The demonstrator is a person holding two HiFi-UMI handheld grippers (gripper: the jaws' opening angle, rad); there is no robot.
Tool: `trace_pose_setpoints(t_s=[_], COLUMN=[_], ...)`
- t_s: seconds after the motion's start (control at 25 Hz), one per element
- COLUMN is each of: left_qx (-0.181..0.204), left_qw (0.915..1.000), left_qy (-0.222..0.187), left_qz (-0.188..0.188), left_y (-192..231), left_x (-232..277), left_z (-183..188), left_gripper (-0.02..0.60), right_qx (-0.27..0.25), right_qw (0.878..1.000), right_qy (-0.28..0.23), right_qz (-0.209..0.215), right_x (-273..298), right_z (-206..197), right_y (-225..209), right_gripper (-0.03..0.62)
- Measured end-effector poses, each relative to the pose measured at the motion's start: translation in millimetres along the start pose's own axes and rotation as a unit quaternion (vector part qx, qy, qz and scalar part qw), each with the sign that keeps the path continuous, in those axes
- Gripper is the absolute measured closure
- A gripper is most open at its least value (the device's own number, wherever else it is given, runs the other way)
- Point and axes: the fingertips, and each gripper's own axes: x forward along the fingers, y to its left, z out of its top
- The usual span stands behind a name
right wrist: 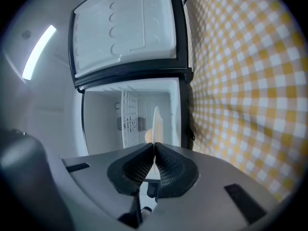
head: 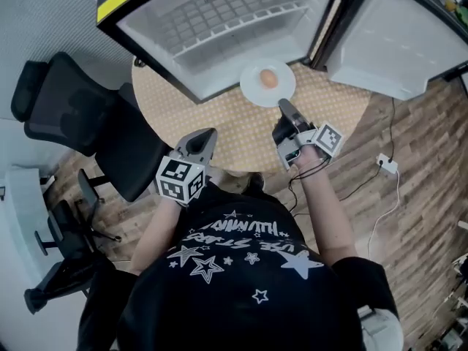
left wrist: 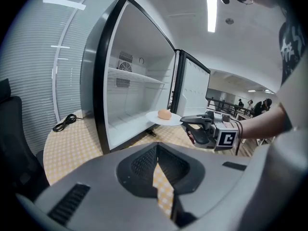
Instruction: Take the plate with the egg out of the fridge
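The right tongs (head: 282,107) are pinching the near rim of the white plate (head: 257,90). The right gripper view shows the jaws closed on the plate's thin edge (right wrist: 155,121), with the egg (right wrist: 148,136) just to one side of it. The plate is level in the air, clear of the fridge (head: 219,20) and just in front of its open mouth, above the table (head: 219,123). The tan egg (head: 269,78) sits near the plate's middle.

The left tongs (head: 210,134) are pressed together with nothing between them (left wrist: 156,150). They hang over the table's near edge, well apart from the plate.

Each gripper carries a cube with black-and-white square markers (head: 179,179); these are patterns, not words. The table wears a yellow-and-white checked cloth. The fridge is white inside with a wire shelf, and its door (head: 395,42) is swung wide. A small mark on the fridge's top edge is too small to read. The black shirt (head: 241,269) has white stars and lettering that I cannot read with confidence.
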Motion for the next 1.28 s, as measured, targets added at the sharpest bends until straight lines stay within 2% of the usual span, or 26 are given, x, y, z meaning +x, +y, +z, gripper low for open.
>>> trace_pose_setpoints(t_s=[0.4,0.96,1.28], left_qx=[0.004,0.004,0.006], left_qw=[0.9988,0.9957,0.9928], left_qy=[-0.028,-0.039,-0.067], left_qz=[-0.04,-0.084,-0.099], left_y=[0,28,36], left_x=[-12,-97,-165], left_z=[7,-37,-60], left_gripper=[0.576,0.576,0.576], right_qx=[-0.028,-0.033,-0.05], right_qw=[0.999,0.995,0.991], right_qy=[-0.027,-0.093,-0.124], right_qz=[0.012,0.01,0.009], right_x=[-27,-72,-108], right_z=[-27,-131,-200], right_y=[34,55,64], right_gripper=[0.562,0.56,0.56])
